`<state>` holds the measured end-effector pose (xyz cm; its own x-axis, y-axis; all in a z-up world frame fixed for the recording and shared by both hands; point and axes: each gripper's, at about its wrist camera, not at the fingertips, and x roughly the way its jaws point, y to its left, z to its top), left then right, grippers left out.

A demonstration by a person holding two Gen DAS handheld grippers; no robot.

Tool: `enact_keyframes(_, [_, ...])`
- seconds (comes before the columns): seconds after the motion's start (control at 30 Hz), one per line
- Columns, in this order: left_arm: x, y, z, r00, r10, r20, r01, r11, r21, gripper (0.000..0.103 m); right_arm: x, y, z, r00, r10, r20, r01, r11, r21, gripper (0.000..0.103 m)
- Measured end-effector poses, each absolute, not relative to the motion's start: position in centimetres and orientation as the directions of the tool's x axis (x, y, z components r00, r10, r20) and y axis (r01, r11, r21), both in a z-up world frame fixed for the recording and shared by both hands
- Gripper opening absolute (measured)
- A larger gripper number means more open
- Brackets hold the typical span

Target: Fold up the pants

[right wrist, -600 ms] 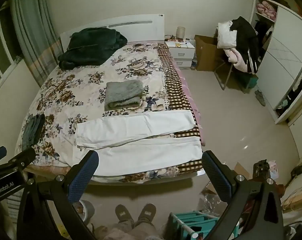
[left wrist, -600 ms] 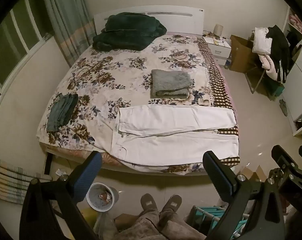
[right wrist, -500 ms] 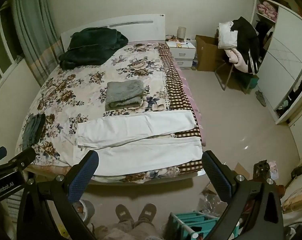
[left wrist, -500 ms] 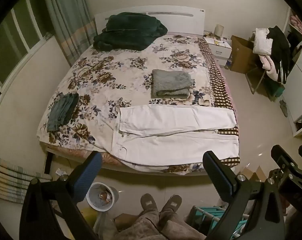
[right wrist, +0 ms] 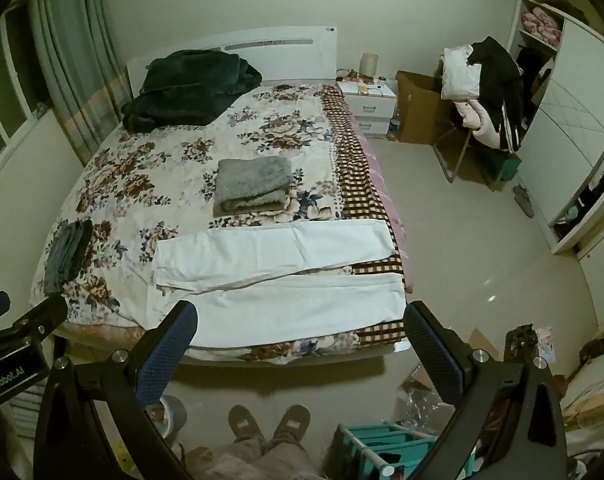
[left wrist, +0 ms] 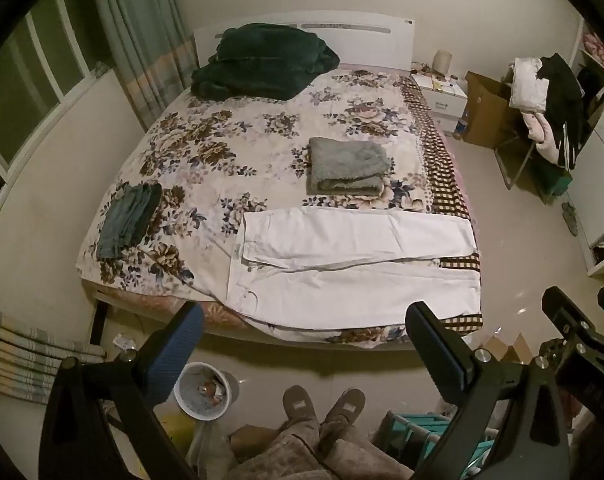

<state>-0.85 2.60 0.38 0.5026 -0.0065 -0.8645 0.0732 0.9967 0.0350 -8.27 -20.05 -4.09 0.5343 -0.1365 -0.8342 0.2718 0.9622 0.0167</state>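
Observation:
White pants lie spread flat across the near end of the bed, waist to the left, legs running right; they also show in the right wrist view. My left gripper is open and empty, held high above the floor short of the bed's foot. My right gripper is open and empty too, at a like height to the right. Neither touches the pants.
On the floral bed lie a folded grey towel, folded dark green clothes and a dark blanket. A waste bin and a teal rack stand on the floor by the person's feet.
Both views have drifted very slightly; the pants and grippers stand as before.

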Motion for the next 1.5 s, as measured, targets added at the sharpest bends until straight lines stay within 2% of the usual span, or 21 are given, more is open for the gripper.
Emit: enact_keyframes(1.5, [-1.1,2.4,0.3,0.514,-0.003,-0.858,0.064,0.997,0.034,0.103,-8.0,-20.6,-2.4,0.553,-0.131,-0.823,0.254,0.967,0.016,0.103])
